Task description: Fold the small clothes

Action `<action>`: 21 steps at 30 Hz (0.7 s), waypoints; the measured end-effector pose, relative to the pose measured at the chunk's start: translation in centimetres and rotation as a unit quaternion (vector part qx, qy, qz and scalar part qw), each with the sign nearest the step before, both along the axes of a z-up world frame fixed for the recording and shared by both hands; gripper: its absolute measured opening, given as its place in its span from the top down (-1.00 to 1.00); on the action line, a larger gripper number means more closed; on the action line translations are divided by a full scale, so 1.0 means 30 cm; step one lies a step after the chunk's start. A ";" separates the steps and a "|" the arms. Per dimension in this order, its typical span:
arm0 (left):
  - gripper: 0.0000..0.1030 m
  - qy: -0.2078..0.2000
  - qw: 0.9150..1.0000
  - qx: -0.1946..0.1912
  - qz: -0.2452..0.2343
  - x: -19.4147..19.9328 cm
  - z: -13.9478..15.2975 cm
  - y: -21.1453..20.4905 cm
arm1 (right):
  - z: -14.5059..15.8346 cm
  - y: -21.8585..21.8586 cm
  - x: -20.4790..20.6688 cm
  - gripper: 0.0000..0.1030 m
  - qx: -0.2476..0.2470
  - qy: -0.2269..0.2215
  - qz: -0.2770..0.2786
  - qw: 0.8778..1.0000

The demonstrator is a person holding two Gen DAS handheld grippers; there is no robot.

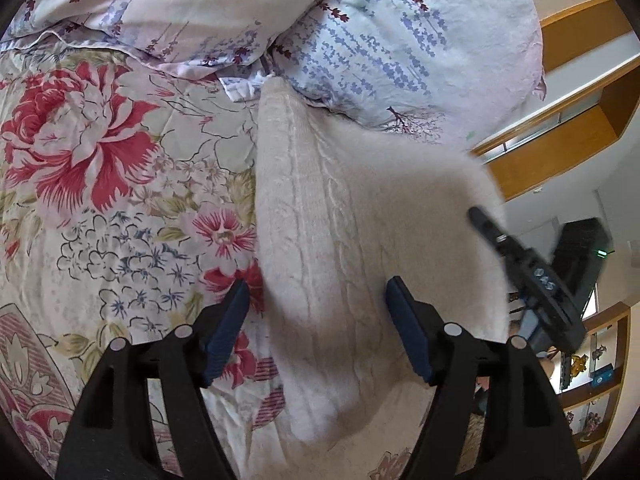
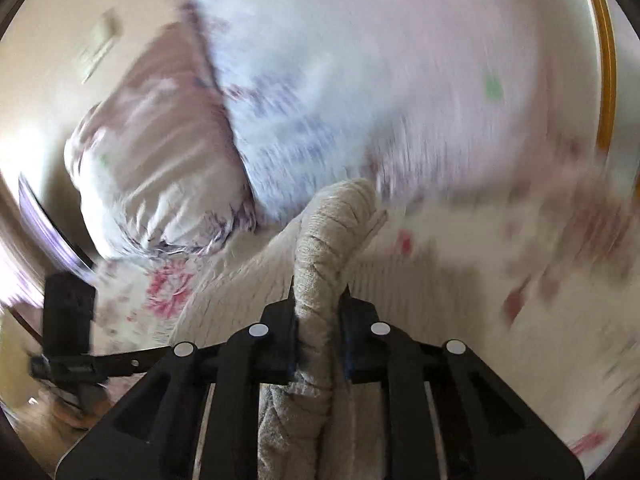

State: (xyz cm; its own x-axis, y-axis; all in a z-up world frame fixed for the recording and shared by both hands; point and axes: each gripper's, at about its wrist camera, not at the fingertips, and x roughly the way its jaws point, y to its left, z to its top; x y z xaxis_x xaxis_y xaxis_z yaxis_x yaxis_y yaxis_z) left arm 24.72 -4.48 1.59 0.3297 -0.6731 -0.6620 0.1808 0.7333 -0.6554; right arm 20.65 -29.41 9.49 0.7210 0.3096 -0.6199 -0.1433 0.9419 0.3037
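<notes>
The cream knit garment [image 1: 320, 208] lies on the floral bedspread [image 1: 100, 184], running from the near edge of the left wrist view up toward the pillows, and its right side is lifted off the bed into a raised, blurred flap. The left gripper [image 1: 318, 316] hangs over the near part of that garment with its blue pads standing wide apart: the left pad [image 1: 226, 332] sits over the bedspread just beside the garment's left edge, the right pad over the knit itself, and neither one presses on the cloth. Over on the right, the right gripper [image 2: 319, 320] has its jaws drawn close together, pinching a bunched roll of the same cream knit [image 2: 324, 248], which rises between the pads and arches away from the camera. In the left wrist view that gripper shows as a dark bar [image 1: 524, 268] at the raised right edge of the cloth. At the far side lie two pillows [image 1: 400, 44] in pale lilac floral print, the garment's far tip touching the gap between them. The right wrist view is heavily smeared, so the bedding there is only colour patches. On the right stand wooden shelves [image 1: 596, 364] holding small items too blurred to tell.
</notes>
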 end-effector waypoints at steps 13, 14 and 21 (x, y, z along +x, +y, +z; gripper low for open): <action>-0.38 -0.026 0.998 0.000 -0.062 -0.056 0.043 -0.083 | 0.054 -0.079 -0.049 0.68 -0.082 -0.030 -0.048 0.995; -0.38 -0.027 0.997 0.003 -0.065 -0.059 0.043 -0.093 | 0.029 -0.091 -0.032 0.68 -0.082 -0.016 -0.056 0.995; -0.38 -0.025 0.997 0.008 -0.076 -0.084 0.029 -0.105 | -0.175 -0.252 0.009 0.20 -0.014 0.102 -0.123 0.987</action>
